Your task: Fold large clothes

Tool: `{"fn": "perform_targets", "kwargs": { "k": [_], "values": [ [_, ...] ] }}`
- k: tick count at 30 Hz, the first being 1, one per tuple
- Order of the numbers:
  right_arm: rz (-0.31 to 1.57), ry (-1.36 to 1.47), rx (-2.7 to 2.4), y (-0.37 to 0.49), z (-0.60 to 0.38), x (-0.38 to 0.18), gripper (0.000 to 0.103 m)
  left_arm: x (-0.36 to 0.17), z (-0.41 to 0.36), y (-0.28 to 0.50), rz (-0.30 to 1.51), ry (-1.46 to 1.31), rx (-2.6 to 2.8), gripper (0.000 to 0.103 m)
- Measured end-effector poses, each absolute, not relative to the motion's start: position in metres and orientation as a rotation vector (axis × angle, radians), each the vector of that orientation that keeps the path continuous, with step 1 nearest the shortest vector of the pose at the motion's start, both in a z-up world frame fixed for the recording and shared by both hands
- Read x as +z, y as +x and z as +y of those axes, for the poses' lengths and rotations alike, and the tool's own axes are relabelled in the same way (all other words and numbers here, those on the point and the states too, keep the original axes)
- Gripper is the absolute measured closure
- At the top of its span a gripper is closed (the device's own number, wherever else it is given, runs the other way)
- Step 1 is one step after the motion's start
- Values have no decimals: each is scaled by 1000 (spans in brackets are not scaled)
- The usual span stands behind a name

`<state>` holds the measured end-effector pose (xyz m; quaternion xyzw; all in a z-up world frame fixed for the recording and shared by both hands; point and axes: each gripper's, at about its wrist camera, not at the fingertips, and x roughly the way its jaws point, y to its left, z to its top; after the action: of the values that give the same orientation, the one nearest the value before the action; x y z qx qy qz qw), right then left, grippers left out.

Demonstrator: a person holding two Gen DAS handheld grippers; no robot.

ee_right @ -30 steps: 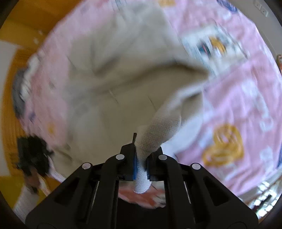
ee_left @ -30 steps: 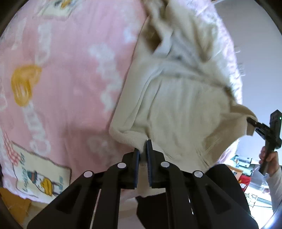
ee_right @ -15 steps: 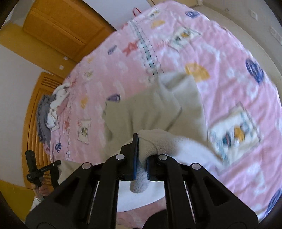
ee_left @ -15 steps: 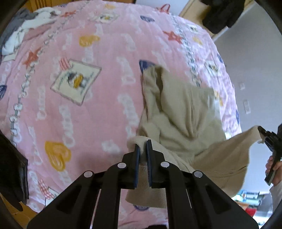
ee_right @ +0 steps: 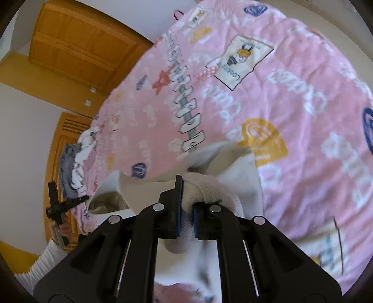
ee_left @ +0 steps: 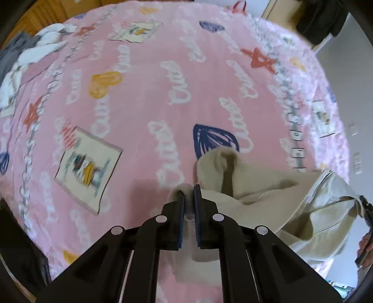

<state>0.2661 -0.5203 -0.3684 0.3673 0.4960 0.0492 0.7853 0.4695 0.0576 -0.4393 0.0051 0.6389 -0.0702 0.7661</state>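
Note:
A beige fleece jacket (ee_left: 261,198) with a zipper hangs stretched between my two grippers above the pink bed cover (ee_left: 144,98). My left gripper (ee_left: 189,193) is shut on one edge of the jacket; a fold of fleece bulges over its fingertips. In the right wrist view the same jacket (ee_right: 223,172) drapes over my right gripper (ee_right: 186,186), which is shut on a thick roll of its fabric. The right gripper also shows at the far right of the left wrist view (ee_left: 363,207), and the left gripper (ee_right: 58,205) shows at the left of the right wrist view, in a hand.
A pile of grey and white clothes (ee_left: 25,53) lies at the far left corner of the bed, also seen in the right wrist view (ee_right: 77,163). Wooden wardrobe doors (ee_right: 77,49) stand behind the bed. A dark garment (ee_left: 321,21) hangs at the upper right.
Both grippers have swept across the bed and carried the jacket with them. The jacket, which filled the views a second ago, now lies low in them, and much more pink cover shows.

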Motion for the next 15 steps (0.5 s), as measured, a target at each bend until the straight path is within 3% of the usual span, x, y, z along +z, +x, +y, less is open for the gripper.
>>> {"fn": "perform_targets", "kwargs": {
  "k": [8, 15],
  "values": [
    [1214, 1008, 68, 311, -559, -469, 94, -528, 31, 539, 1590, 17, -131, 95],
    [1284, 1276, 218, 300, -592, -488, 83, -527, 46, 559, 1797, 120, -277, 92]
  ]
}}
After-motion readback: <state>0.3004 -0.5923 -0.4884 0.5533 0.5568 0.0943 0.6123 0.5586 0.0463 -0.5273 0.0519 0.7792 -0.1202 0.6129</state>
